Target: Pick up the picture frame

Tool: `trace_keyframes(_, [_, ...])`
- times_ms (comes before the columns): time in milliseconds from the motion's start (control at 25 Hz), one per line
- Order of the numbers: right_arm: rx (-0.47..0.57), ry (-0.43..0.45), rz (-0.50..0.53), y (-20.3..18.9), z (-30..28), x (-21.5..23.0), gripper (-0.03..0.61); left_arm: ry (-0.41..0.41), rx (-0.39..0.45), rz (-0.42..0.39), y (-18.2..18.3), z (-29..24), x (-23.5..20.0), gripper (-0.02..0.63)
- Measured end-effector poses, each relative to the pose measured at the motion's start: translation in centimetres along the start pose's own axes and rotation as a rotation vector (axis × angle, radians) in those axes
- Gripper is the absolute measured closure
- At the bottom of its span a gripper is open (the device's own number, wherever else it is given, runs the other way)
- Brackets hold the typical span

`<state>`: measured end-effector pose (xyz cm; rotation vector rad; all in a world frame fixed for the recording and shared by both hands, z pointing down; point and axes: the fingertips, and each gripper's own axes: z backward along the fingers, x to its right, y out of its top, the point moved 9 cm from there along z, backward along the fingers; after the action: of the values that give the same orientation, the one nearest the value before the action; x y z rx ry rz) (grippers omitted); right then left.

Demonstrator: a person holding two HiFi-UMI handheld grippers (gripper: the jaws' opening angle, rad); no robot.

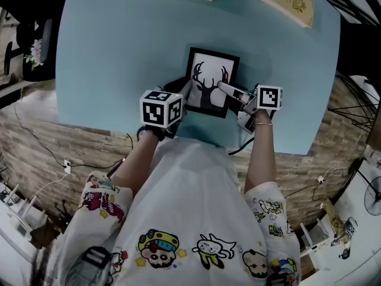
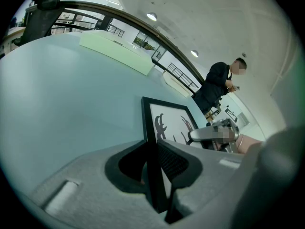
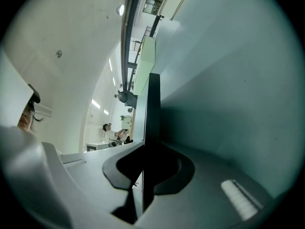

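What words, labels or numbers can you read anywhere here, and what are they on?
No text here can be read.
Book: gold print on the cover, too small to read.
Picture frame: a picture of an antlered deer, no words.
Marker cubes: black-and-white square patterns, no letters.
Shirt: cartoon figures, no legible words.

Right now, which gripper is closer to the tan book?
Right. The right gripper holds the picture frame at its right edge, toward the book; the left gripper holds its left edge, farther away.
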<state>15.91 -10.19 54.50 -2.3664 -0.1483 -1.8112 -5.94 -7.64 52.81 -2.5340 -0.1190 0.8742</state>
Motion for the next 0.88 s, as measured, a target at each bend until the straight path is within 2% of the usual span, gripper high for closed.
trace_keyframes(360, [0.015,0.012,0.002,-0.1,0.0,0.0,0.538,0.02,0.014,-0.011,-0.1,0.0,0.1,0.54])
trace_keyframes(680, [0.038,0.012,-0.003,-0.4,0.1,-0.6,0.54,0.007,0.035,0.019,0.0,0.2,-0.1,0.536])
trace_keyframes(880, [0.064,-0.008,0.011,-0.6,0.5,-1.6,0.542,0.002,0.09,0.017,1.0,1.4,0.0,0.534])
